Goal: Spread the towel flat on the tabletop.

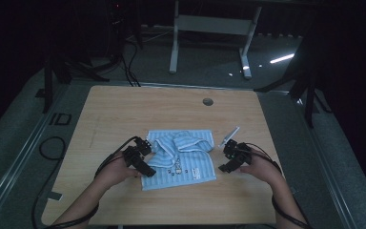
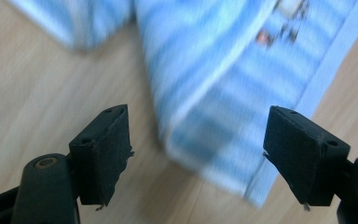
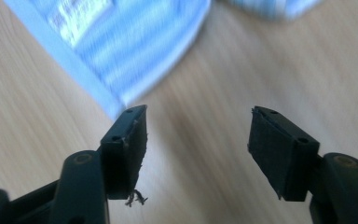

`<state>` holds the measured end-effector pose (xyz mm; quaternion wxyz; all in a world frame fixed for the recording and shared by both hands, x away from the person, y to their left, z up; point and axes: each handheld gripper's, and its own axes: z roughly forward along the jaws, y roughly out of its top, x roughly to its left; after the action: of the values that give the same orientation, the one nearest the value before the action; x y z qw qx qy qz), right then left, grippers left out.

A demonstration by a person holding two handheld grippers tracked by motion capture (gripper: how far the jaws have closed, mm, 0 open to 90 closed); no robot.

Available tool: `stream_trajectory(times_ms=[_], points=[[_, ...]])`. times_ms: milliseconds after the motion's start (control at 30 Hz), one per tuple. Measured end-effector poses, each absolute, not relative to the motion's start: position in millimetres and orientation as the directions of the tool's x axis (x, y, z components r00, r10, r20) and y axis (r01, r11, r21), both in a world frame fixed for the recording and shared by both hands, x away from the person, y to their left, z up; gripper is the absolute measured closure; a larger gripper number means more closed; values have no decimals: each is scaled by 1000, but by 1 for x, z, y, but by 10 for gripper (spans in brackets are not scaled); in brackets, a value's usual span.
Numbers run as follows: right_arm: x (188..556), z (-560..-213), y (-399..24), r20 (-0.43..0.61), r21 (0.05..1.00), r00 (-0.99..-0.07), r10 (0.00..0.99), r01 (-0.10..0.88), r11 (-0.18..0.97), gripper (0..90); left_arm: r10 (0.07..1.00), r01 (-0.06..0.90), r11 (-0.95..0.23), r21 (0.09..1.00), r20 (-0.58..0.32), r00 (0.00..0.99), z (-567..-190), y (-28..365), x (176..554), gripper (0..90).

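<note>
Two claws are hanging released right now, nothing pinched in either. My left claw (image 1: 145,156) is sitting at the left edge of the crumpled blue-and-white striped cloth shirt (image 1: 181,160), a corner lying between its jaws untouched. My right claw (image 1: 229,155) is hovering just beside the shirt's right edge, over the light wooden table (image 1: 124,109).

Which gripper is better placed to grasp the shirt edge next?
Probably the left gripper: the shirt corner lies between its open jaws. The right gripper has mostly bare table between its jaws.
</note>
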<state>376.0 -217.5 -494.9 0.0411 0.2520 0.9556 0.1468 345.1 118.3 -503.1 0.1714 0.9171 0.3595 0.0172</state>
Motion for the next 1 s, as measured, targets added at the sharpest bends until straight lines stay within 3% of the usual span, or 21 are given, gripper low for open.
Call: stream_trajectory(times_ms=[433, 567, 700, 867, 933, 1000], points=[[406, -490, -157, -31, 338, -897, 440, 405, 849, 502, 631, 622, -709, 332, -96, 770, -511, 58, 372, 226], [416, -496, -144, -31, 307, -901, 432, 403, 862, 564, 637, 625, -717, 310, -73, 767, -517, 48, 379, 292], [423, -501, -137, -44, 273, -898, 437, 410, 870, 635, 626, 605, -733, 310, -39, 779, -519, 46, 385, 414], [426, -503, -134, -46, 257, -901, 430, 406, 877, 817, 638, 611, -715, 341, -41, 769, -517, 46, 391, 663], [424, -502, -134, -48, 257, -902, 428, 403, 878, 853, 643, 611, -706, 357, -36, 765, -515, 47, 392, 788], [423, -499, -135, -55, 262, -905, 421, 394, 881, 865, 649, 611, -697, 375, -34, 760, -511, 49, 391, 846]])
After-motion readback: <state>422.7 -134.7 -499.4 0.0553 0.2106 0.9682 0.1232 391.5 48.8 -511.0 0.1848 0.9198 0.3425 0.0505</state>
